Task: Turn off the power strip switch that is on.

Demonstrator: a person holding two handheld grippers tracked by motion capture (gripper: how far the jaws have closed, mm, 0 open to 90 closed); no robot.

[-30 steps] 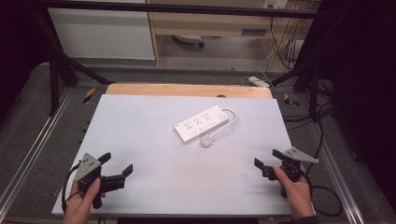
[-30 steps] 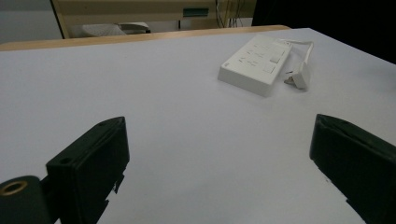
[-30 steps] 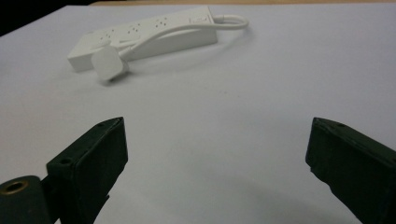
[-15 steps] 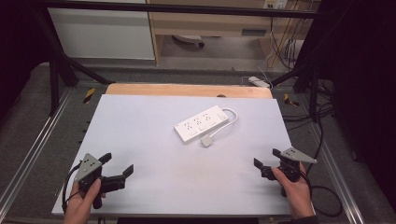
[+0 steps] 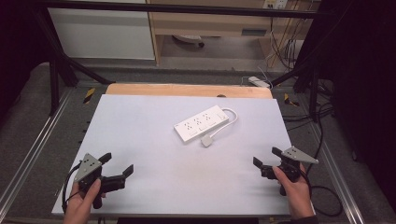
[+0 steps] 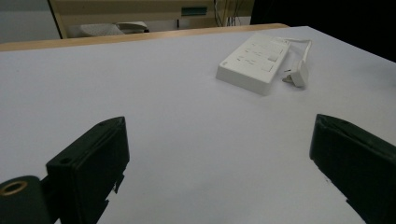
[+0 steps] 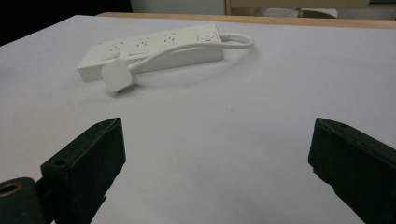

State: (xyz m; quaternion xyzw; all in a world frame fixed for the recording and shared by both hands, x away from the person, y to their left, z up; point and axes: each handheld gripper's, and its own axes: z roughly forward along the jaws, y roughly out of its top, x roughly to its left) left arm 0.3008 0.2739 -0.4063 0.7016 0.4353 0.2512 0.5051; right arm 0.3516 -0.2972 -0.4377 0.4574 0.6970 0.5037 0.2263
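Note:
A white power strip [image 5: 201,123] lies at an angle in the middle of the white table [image 5: 140,130], its short cable looping round to a white plug [image 5: 207,141] beside it. From the left gripper view the power strip [image 6: 254,62] and plug [image 6: 296,74] lie far ahead to the right. The right gripper view has the power strip [image 7: 149,51] ahead to the left, with the plug [image 7: 116,77] nearer. My left gripper [image 5: 116,164] rests open at the table's front left corner. My right gripper [image 5: 267,157] stands open at the front right. Both are empty.
A wooden strip [image 5: 187,90] runs along the table's far edge. Metal rails [image 5: 28,158] flank the table on both sides. Behind it stand a wooden cabinet [image 5: 210,23] and loose cables [image 5: 285,42] on the floor.

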